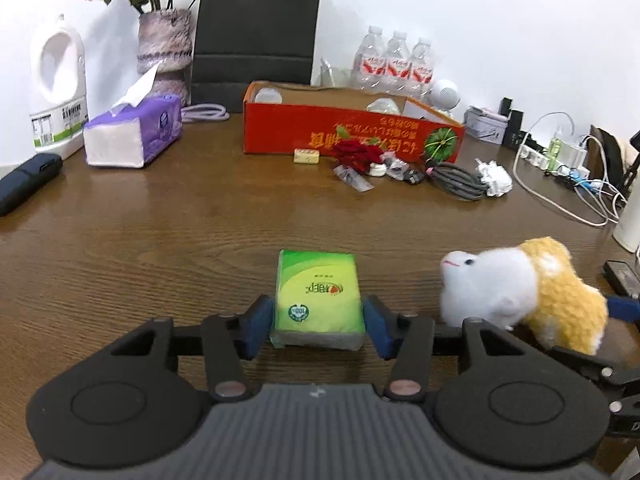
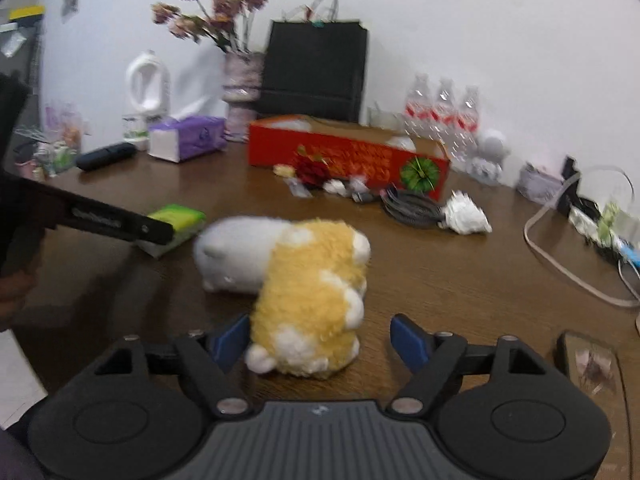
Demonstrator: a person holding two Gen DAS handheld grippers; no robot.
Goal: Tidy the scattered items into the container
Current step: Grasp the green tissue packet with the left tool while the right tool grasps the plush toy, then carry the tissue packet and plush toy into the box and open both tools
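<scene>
3 water bottles [image 1: 394, 60], 1 red box [image 1: 352, 130], 1 plush toy [image 2: 304, 276].

Ahead of you the wooden table [image 1: 160, 220] lies bare up to the red box [image 1: 348, 130]; small clutter [image 1: 372, 166] fronts its near wall.

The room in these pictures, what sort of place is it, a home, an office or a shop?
Probably a home or small office desk. A wooden table against a white wall carries a vase of dried flowers, a detergent jug and a power strip with chargers.
</scene>
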